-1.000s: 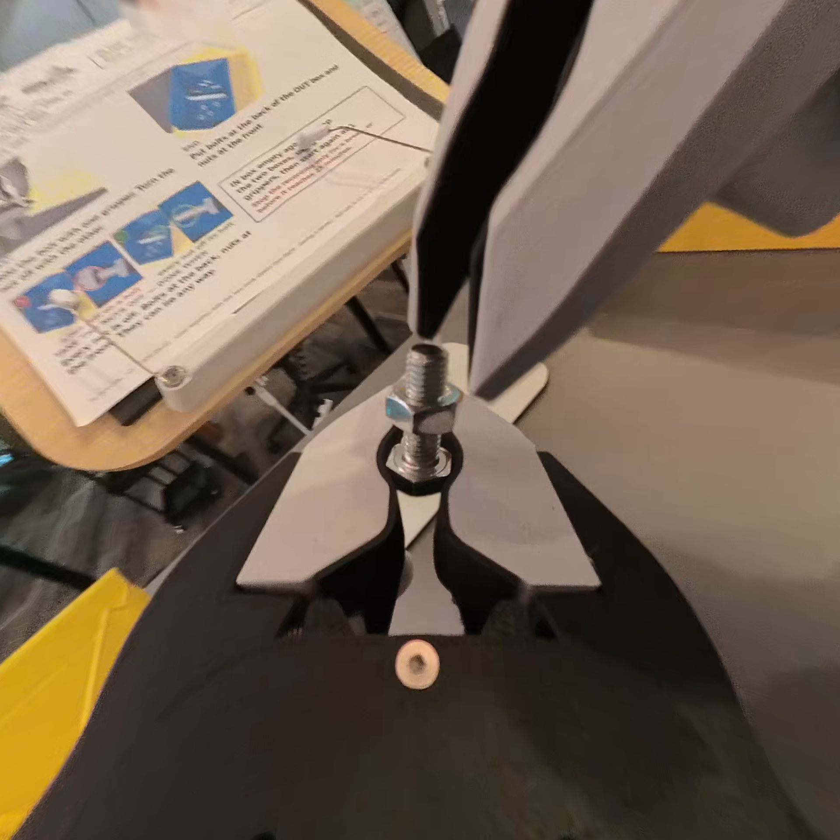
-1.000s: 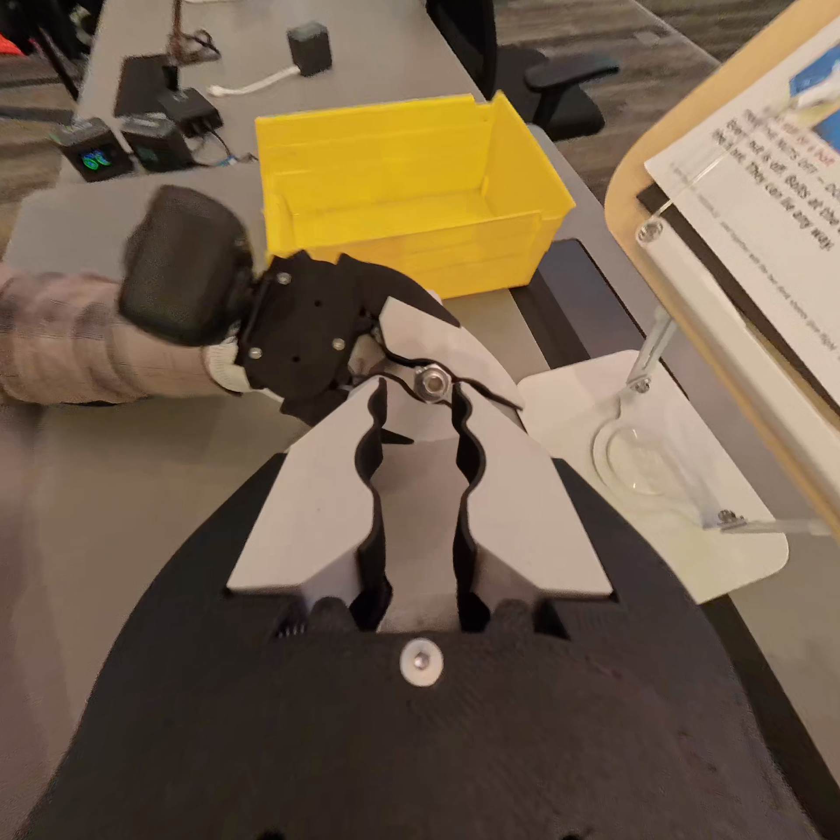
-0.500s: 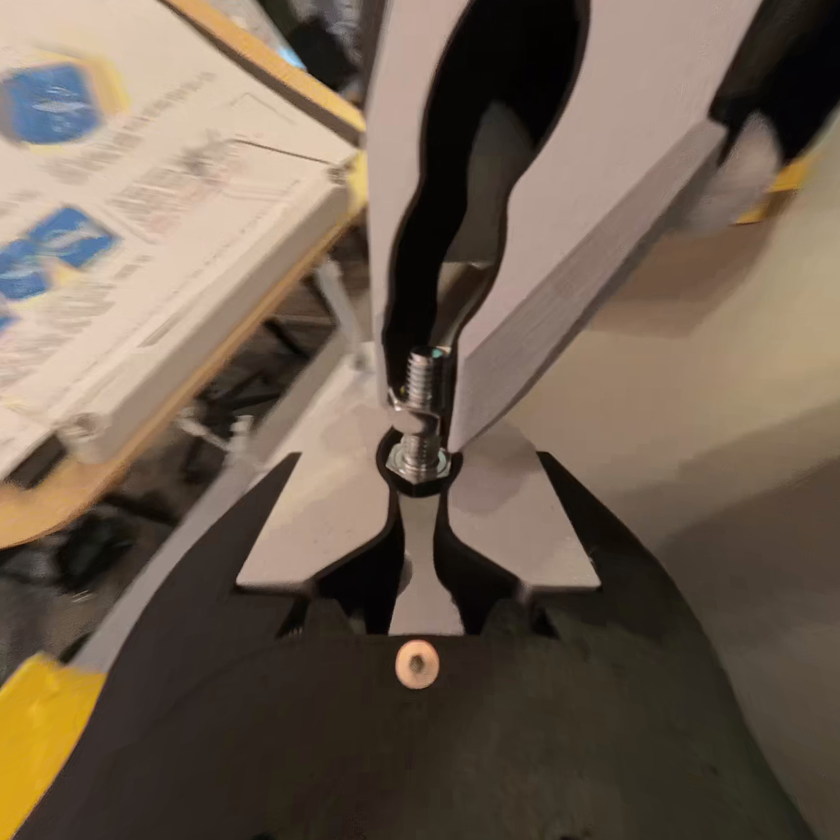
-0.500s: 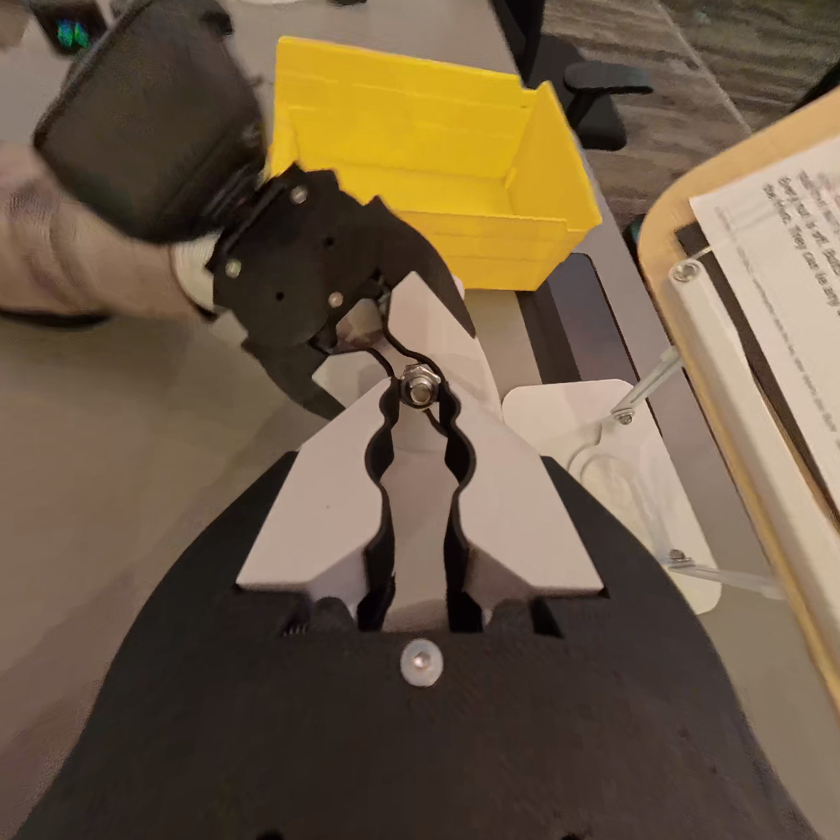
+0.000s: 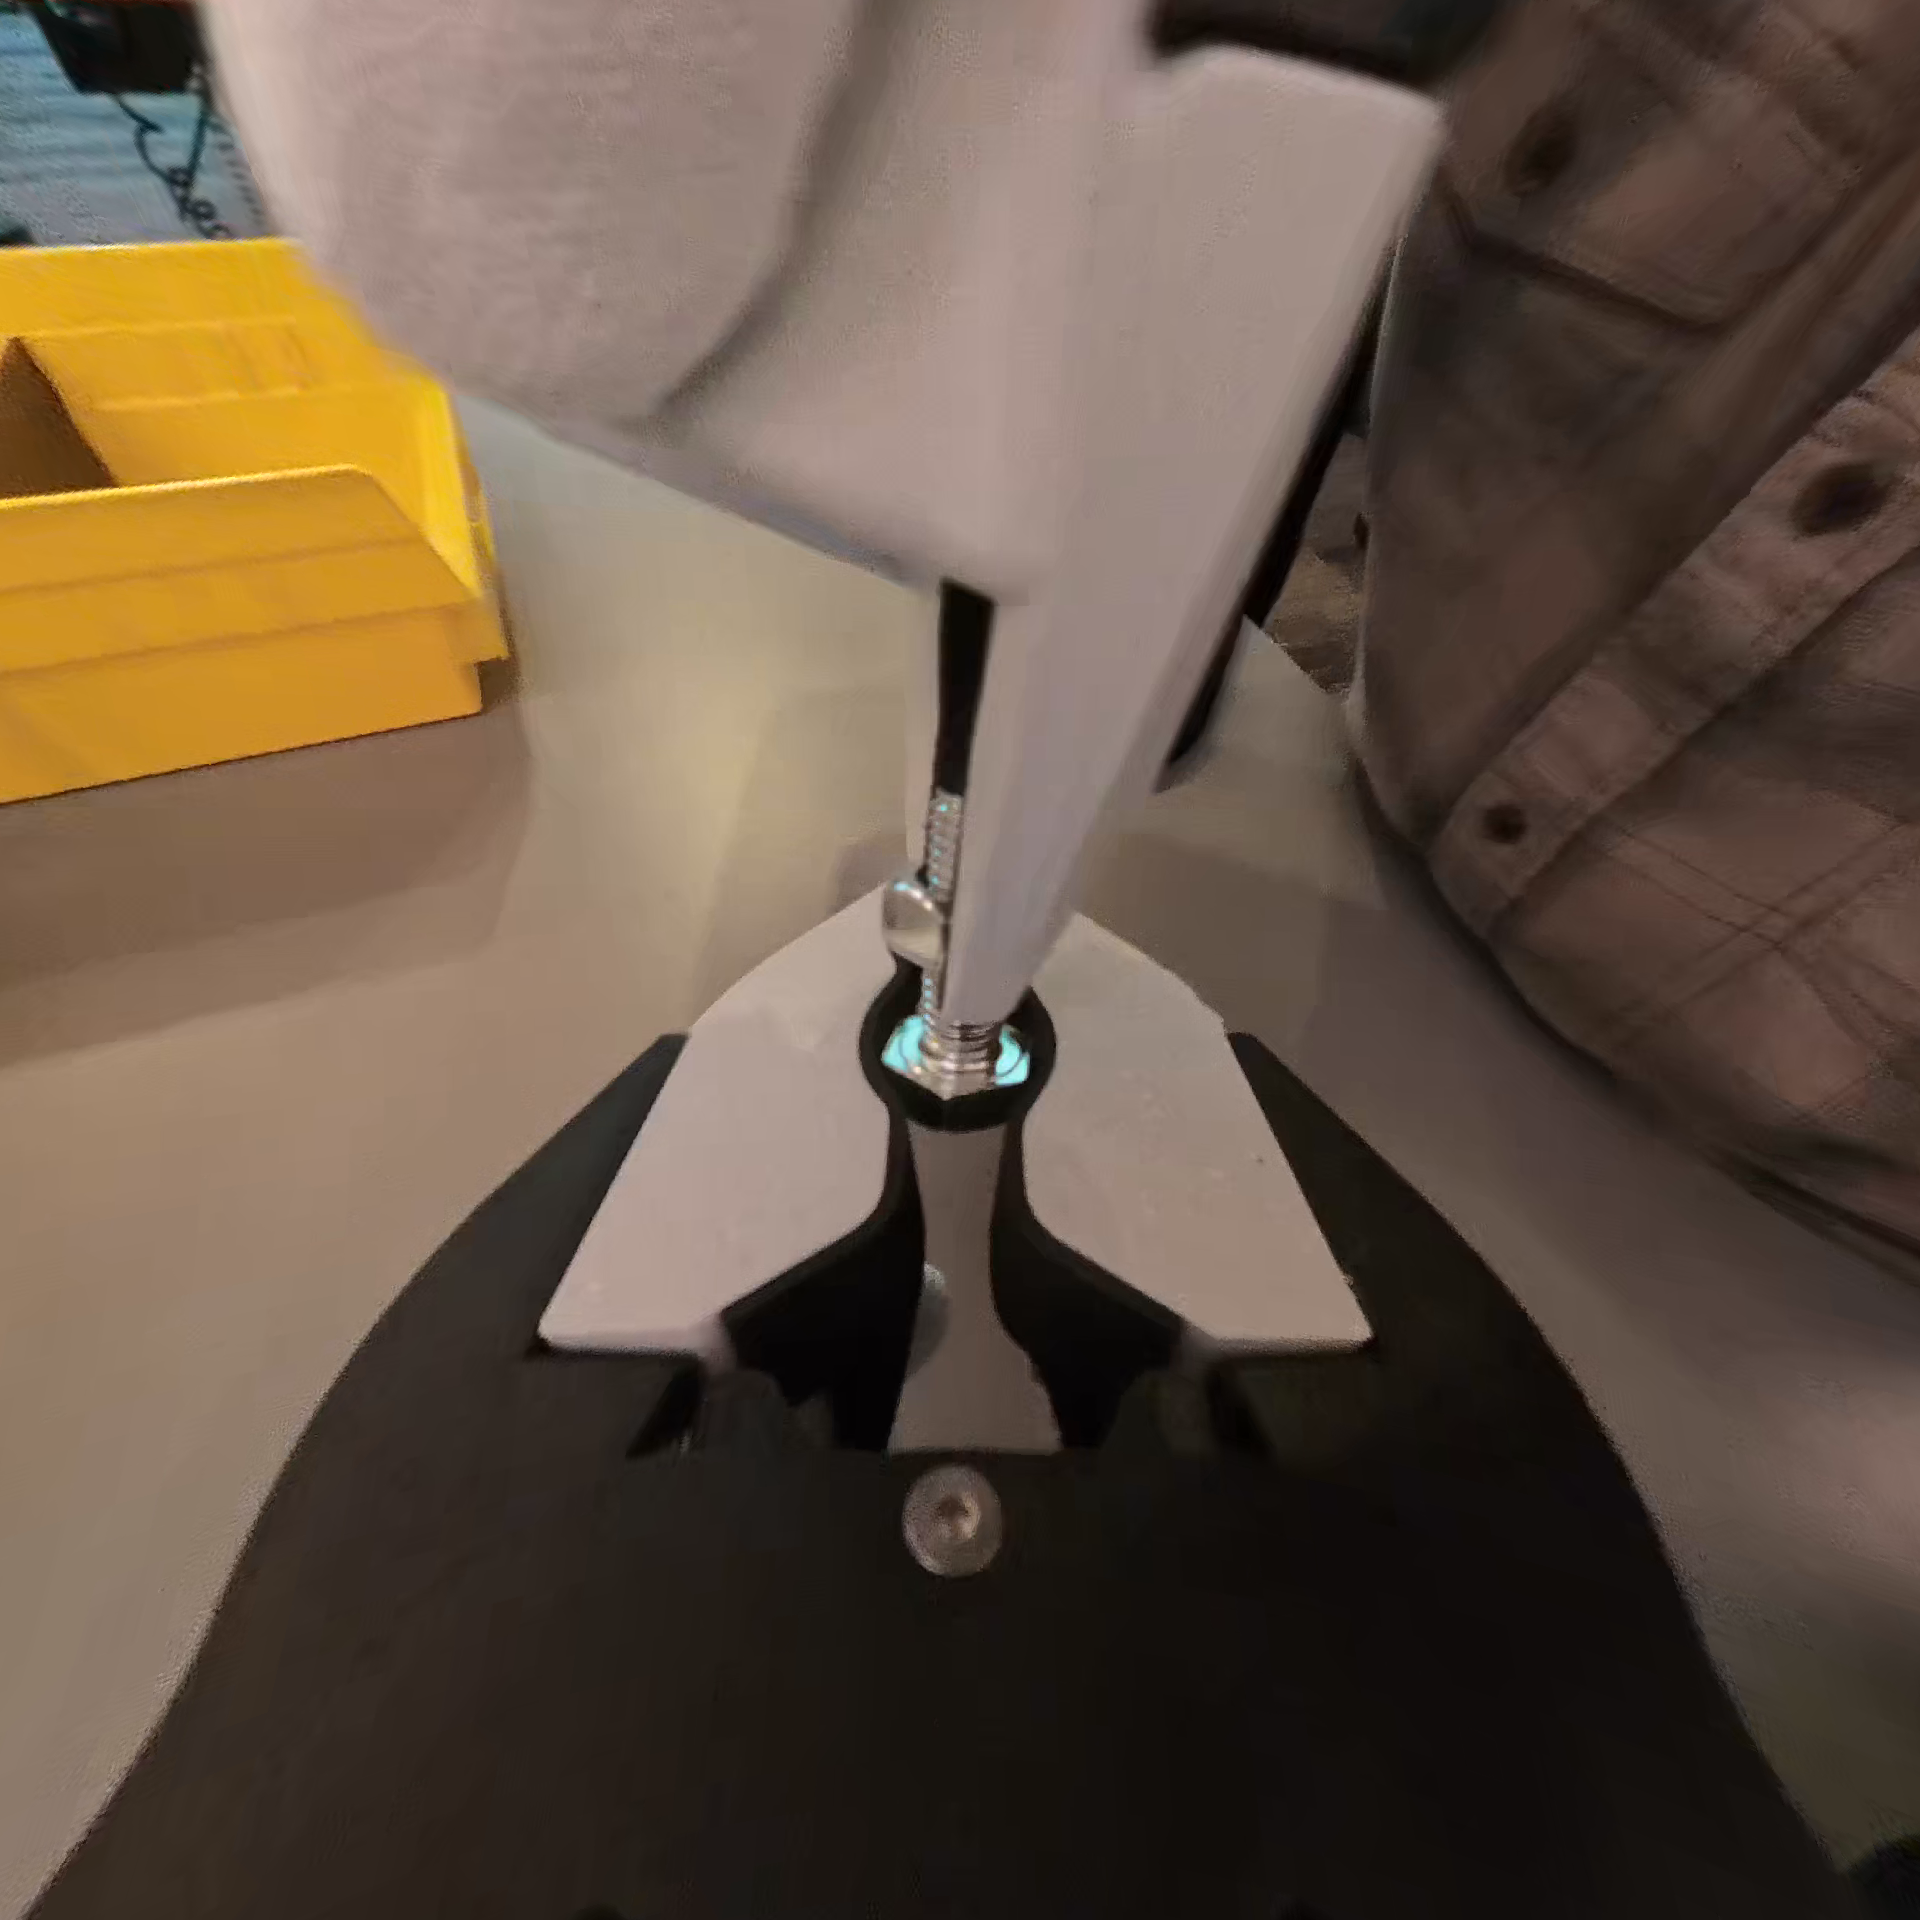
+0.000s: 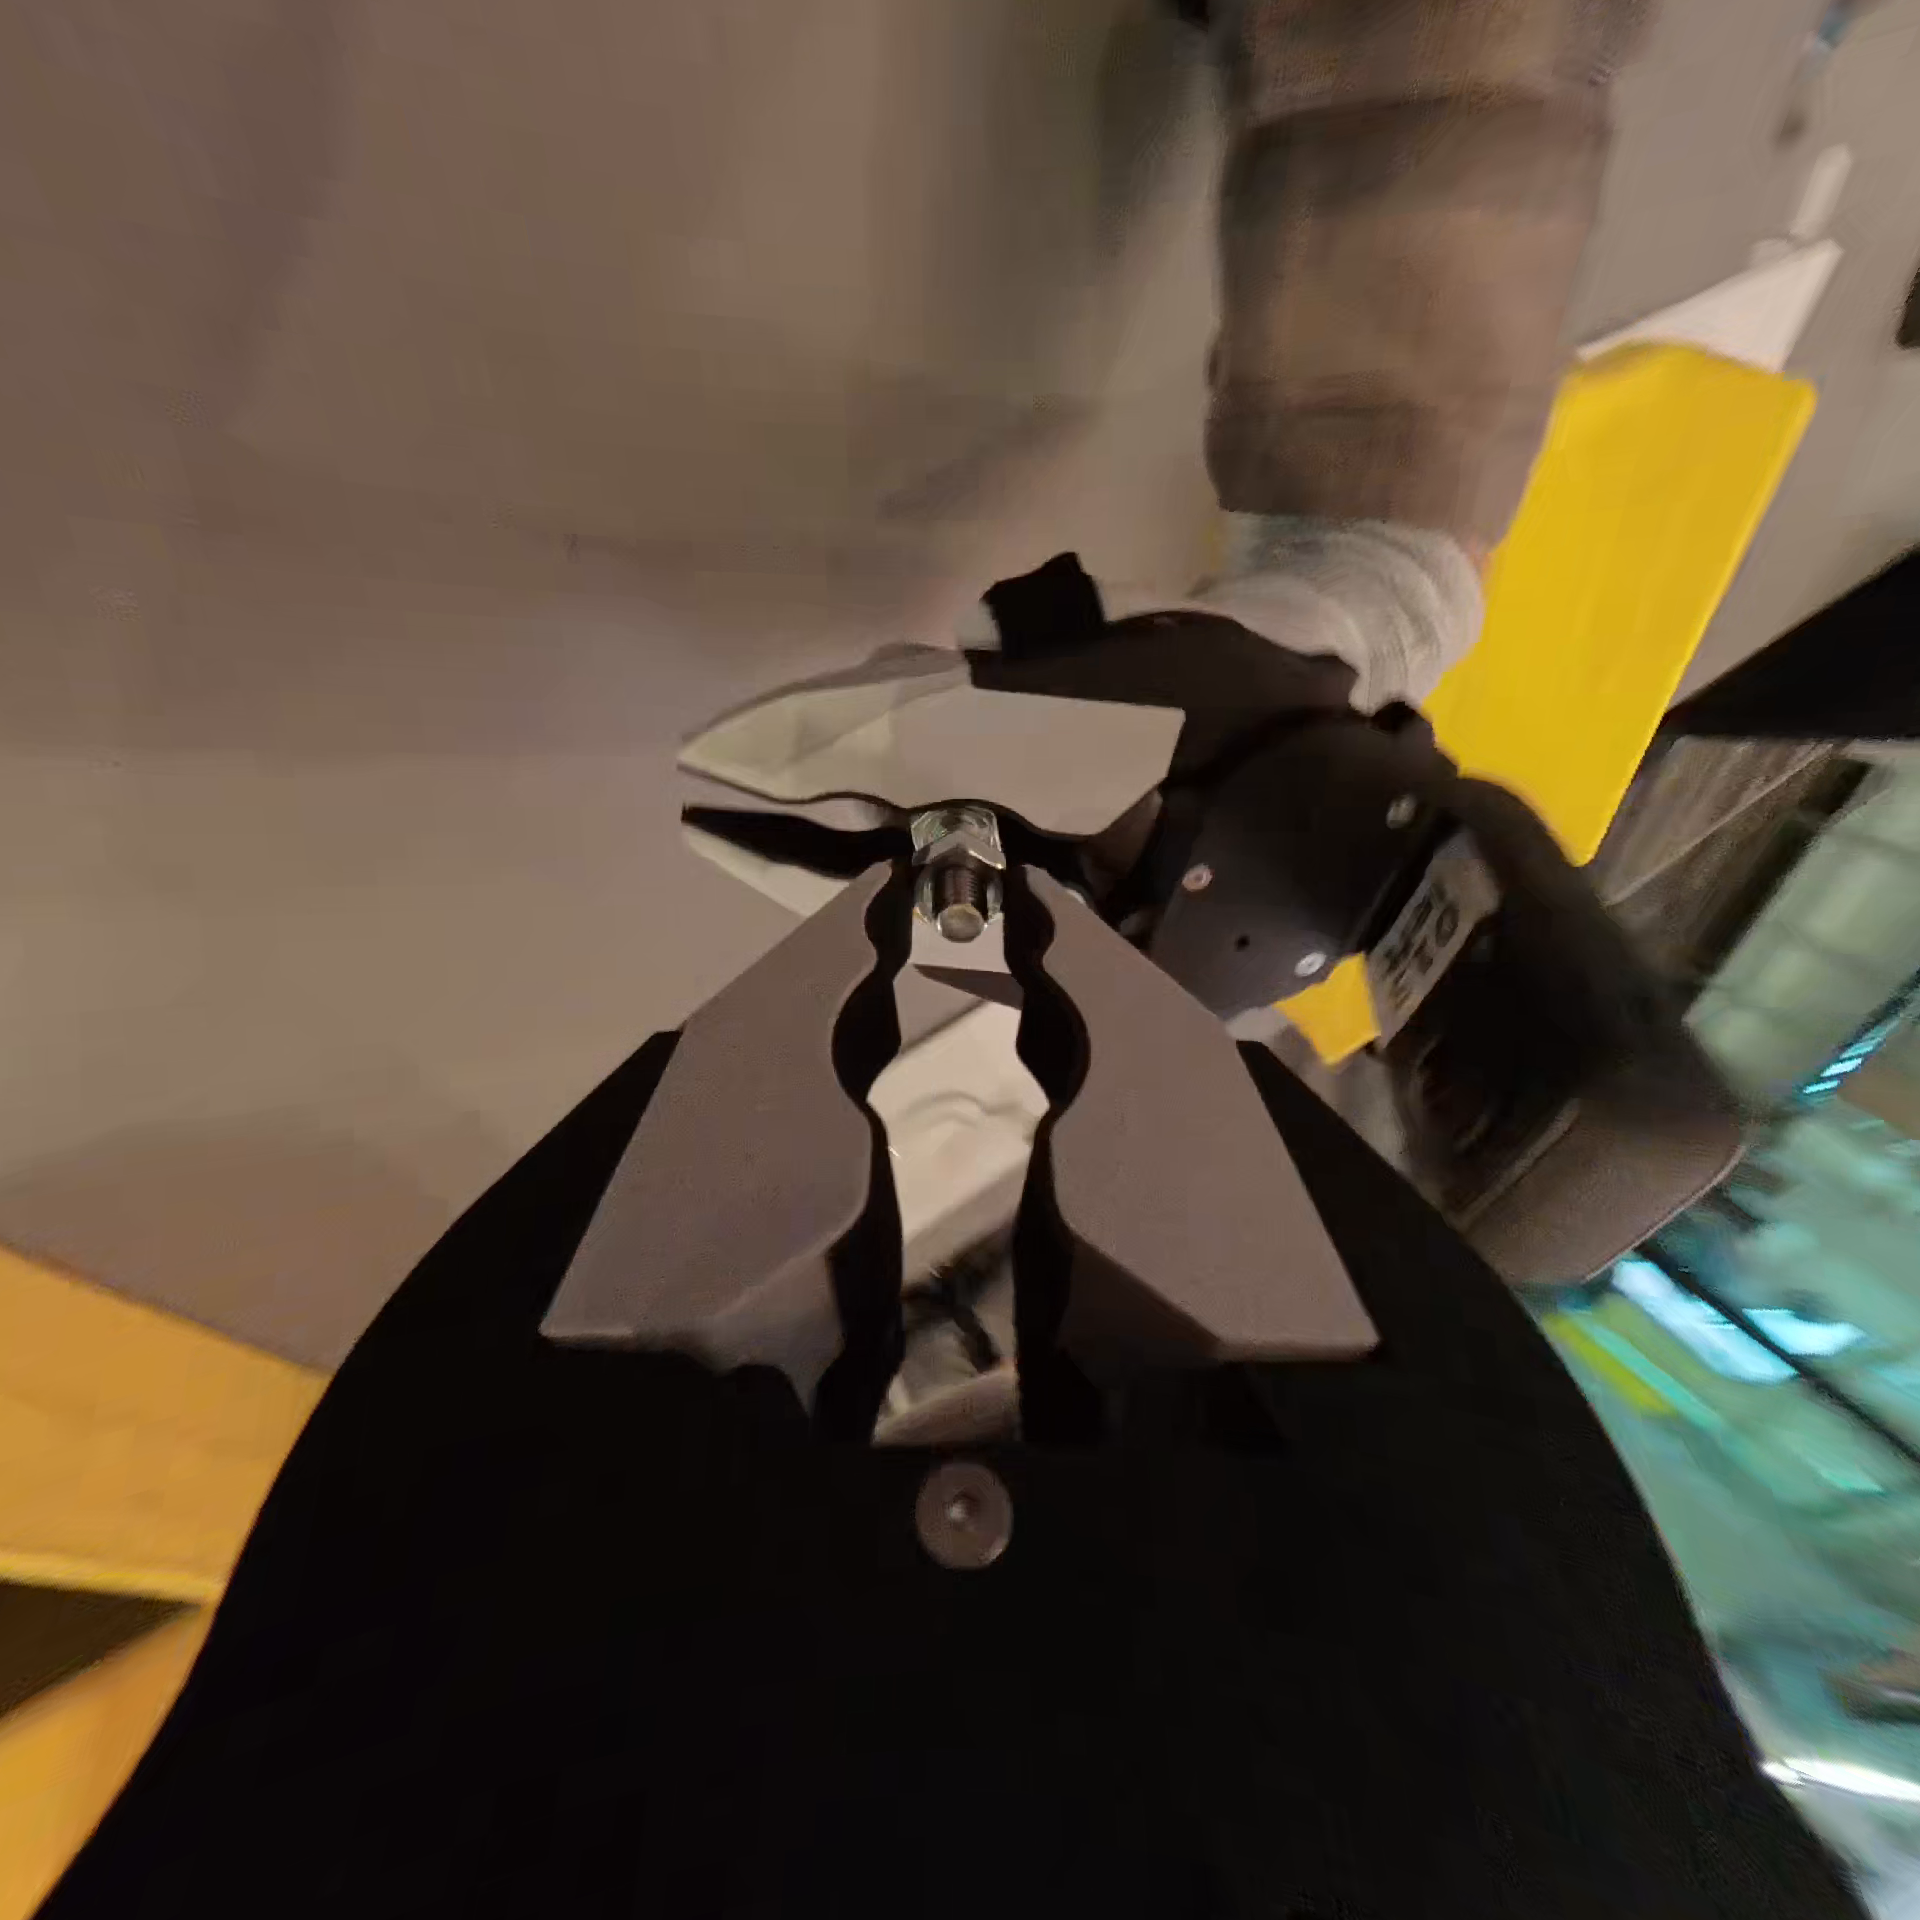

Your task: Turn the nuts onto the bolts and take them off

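Grey tabletop, yellow bin off to the side, plaid sleeve close by. Left gripper is clamped on the hex head of a shiny threaded steel bolt, shank pointing away from it. Right gripper pinches the silver hex nut partway along the thread, tips just beside the left one's.

An office-like workroom is showing here: a plain grey worktop is carrying a yellow plastic parts bin, and a plaid-sleeved person is sitting close by.
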Motion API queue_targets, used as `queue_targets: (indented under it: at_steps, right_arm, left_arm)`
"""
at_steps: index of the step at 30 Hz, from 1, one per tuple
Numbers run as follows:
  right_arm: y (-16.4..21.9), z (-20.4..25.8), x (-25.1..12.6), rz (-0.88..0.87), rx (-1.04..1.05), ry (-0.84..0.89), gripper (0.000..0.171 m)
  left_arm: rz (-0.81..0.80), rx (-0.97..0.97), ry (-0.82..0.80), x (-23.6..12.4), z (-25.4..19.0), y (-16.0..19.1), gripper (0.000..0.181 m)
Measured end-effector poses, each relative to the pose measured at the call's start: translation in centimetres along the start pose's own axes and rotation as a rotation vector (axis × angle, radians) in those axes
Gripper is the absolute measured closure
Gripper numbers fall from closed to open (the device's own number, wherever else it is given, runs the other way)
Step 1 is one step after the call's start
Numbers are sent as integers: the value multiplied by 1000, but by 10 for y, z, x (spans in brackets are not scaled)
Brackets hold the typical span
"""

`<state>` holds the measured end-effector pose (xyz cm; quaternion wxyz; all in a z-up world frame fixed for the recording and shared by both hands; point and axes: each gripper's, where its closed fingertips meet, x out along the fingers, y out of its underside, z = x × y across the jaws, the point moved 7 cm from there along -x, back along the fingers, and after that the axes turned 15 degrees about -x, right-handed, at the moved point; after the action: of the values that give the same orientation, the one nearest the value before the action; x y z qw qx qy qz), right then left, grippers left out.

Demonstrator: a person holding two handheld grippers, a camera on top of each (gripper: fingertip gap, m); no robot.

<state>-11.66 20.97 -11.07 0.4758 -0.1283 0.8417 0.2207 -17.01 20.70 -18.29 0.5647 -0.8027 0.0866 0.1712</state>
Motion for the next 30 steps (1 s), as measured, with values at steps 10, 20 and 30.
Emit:
queue_targets:
  at_steps: [10,20,30]
  right_arm:
    - [52,5,-14,-29,1017,134,123]
    - [46,30,15,-297,1675,281,152]
    - [32,22,10,-241,1097,162,155]
  left_arm:
    - [-133,50,-344,-15,33,-8,170]
    - [-95,111,-545,-15,46,-8,170]
    - [-60,76,-318,-6,28,-4,171]
